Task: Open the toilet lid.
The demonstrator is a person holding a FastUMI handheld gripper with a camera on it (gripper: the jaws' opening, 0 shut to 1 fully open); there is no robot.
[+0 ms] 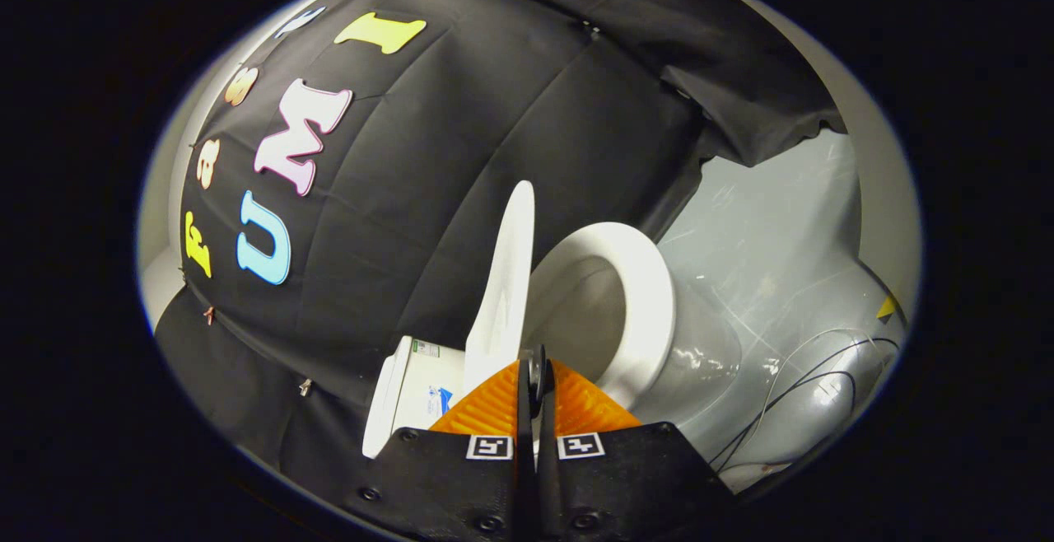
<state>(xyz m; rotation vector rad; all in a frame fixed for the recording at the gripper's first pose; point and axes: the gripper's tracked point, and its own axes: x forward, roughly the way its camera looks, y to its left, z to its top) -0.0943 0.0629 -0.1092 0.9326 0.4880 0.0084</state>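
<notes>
The white toilet shows tilted in the gripper view. Its lid (510,278) stands raised, seen nearly edge-on, apart from the white seat ring (655,303) and the open bowl (589,311). The lid leans toward the white tank (416,390). My gripper (535,361) is shut, its two fingers pressed together with nothing visible between them. The fingertips sit just in front of the lid's lower end, near where lid and seat meet. The hinge area is hidden behind the fingers.
Black cloth wall (461,155) hangs behind the tank and lid. A glossy grey floor (766,221) lies beyond the seat, with thin black cables (811,390) and a yellow mark (888,308) on it.
</notes>
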